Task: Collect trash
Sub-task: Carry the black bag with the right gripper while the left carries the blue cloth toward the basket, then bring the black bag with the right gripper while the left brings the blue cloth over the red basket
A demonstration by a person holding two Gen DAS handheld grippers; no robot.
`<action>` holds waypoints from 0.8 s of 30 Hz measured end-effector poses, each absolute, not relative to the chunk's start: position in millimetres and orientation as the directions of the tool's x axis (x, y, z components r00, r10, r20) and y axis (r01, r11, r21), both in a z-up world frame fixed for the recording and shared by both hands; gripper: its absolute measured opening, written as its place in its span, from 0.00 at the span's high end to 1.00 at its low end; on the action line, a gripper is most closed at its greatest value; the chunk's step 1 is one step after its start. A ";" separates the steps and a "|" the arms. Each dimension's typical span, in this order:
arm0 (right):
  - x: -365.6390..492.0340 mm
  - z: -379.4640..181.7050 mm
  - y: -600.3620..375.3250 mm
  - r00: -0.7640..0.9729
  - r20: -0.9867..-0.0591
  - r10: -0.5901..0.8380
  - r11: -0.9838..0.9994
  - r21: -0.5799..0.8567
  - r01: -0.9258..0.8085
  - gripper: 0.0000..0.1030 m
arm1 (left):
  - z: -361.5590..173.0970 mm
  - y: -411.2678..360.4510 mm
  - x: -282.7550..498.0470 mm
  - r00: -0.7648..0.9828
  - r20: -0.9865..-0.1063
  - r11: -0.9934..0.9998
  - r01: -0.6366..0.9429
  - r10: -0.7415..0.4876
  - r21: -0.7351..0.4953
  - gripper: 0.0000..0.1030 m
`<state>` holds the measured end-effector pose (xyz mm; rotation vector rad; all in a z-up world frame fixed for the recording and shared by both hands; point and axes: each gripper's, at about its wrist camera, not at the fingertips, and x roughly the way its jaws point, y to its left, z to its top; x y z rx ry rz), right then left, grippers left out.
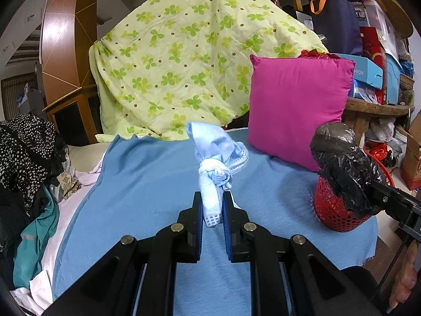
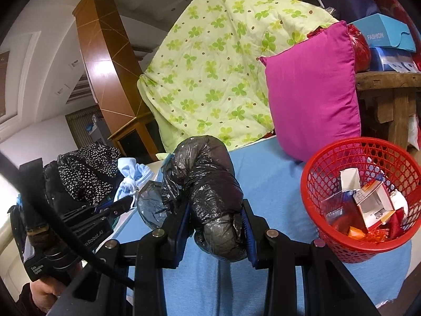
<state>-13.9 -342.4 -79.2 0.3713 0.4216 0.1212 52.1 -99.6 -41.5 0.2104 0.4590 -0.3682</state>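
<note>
My left gripper (image 1: 212, 205) is shut on a knotted light-blue face mask (image 1: 214, 158) and holds it up above the blue sheet (image 1: 147, 184). The mask also shows at the left of the right wrist view (image 2: 131, 177), with the left gripper (image 2: 123, 202) below it. My right gripper (image 2: 218, 210) is shut on a crumpled black plastic bag (image 2: 208, 184), held above the sheet left of the red mesh basket (image 2: 329, 237). In the left wrist view the bag (image 1: 342, 163) hangs over the basket (image 1: 334, 210). The basket holds small cartons (image 2: 368, 205) and wrappers.
A magenta pillow (image 1: 297, 105) leans at the back of the bed, next to a green clover-print quilt (image 1: 179, 60). Dark spotted clothes (image 1: 23, 152) pile at the left. A cluttered wooden shelf (image 1: 379, 105) with boxes stands at the right.
</note>
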 end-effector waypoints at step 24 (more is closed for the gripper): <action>-37.7 -74.0 -349.0 0.925 -0.344 0.162 0.919 0.393 -0.015 0.62 | -38.3 -113.0 38.9 0.826 -0.458 0.893 0.430 -0.330 0.132 0.86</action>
